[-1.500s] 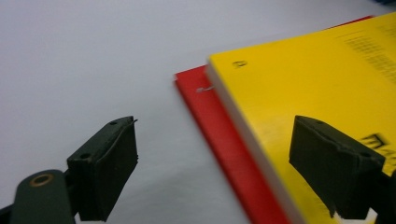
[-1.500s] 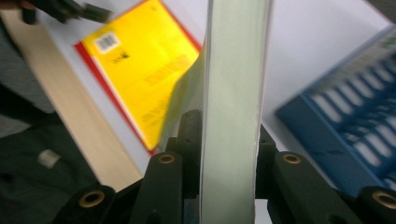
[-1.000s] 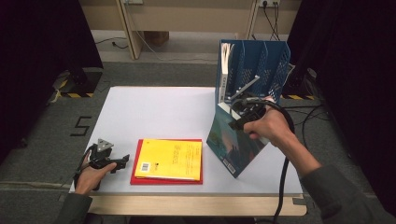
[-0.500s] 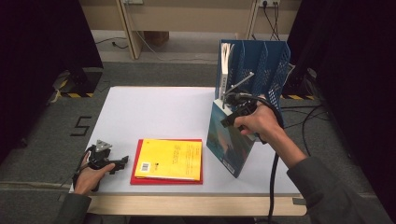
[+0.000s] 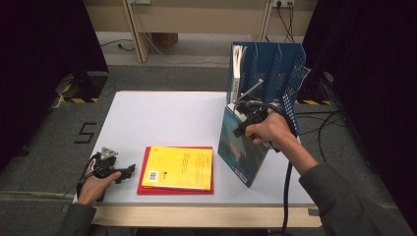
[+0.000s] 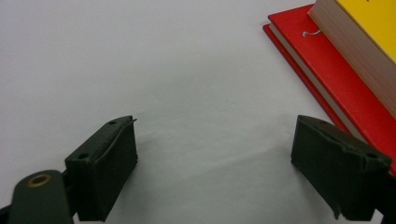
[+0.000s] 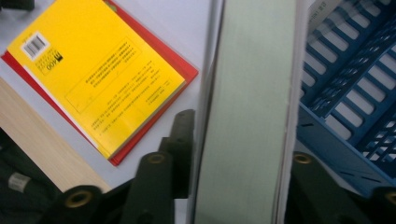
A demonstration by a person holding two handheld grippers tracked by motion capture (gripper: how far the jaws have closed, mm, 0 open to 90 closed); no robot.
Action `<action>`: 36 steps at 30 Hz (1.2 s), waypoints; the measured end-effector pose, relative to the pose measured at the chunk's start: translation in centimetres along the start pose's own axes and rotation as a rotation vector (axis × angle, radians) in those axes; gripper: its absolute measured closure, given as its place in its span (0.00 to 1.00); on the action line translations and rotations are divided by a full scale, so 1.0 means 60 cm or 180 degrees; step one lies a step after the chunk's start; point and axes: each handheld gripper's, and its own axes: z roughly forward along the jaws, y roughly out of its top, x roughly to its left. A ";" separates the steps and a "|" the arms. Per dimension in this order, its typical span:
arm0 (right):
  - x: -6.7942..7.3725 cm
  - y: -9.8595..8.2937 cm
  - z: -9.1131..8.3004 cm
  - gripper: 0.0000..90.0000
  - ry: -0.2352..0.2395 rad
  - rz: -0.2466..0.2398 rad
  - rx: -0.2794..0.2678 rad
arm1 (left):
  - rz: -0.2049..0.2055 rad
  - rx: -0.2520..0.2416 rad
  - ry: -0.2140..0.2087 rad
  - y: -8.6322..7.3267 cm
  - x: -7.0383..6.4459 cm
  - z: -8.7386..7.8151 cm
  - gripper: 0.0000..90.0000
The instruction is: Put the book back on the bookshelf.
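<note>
Left tool (image 5: 129,170): rests low on the white surface (image 5: 162,118) at the near left corner, held in the person's left hand (image 5: 96,181). Its jaws stand wide apart with nothing between them; the left gripper view shows bare surface in the gap. The tool lies just beside the left edge of the book stack, not touching it.

Book stack: a yellow book (image 5: 179,168) lies flat on top of a red book (image 5: 173,189), near the front edge of the surface, between the two tools. In the left gripper view the red book's (image 6: 327,74) corner runs close past one jaw, and the yellow book (image 6: 359,42) sits above it with its page edge showing.

Teal book (image 5: 241,152): stands on its lower edge on the surface, right of the stack and well apart from the left tool, tilted with its top toward the blue file rack (image 5: 268,69). Its upper part meets the front of the rack.

Right tool (image 5: 244,117): held in the person's right hand (image 5: 268,130) at the top of the teal book. In the right gripper view the book's pale page edge (image 7: 247,112) runs up between the two jaws, one jaw on each cover, so the tool is clamped on the book. The rack's blue lattice (image 7: 345,84) lies just beside it on one side; the yellow book (image 7: 98,74) lies on the other, lower down on the surface.
</note>
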 end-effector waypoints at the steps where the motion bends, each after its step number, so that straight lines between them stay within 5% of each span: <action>1: -0.001 -0.001 0.000 0.79 0.0030 -0.0050 0.0001 | -0.0001 -0.0002 -0.0003 0.000 0.000 0.000 0.15; 6: 0.005 -0.007 -0.009 0.82 0.0029 -0.0243 -0.0028 | 0.0000 -0.0002 -0.0004 0.000 0.000 0.000 0.14; 13: -0.009 -0.043 -0.040 0.82 0.0029 -0.0142 -0.0131 | -0.0002 0.0004 0.0000 0.000 0.000 0.000 0.14; 24: -0.033 -0.088 -0.088 0.82 -0.0183 -0.0047 -0.0286 | -0.0014 0.0017 0.0004 0.002 0.000 0.001 0.13; 36: -0.053 -0.119 -0.094 0.81 -0.0162 0.0117 -0.0299 | -0.0018 0.0023 0.0007 0.002 0.000 0.002 0.13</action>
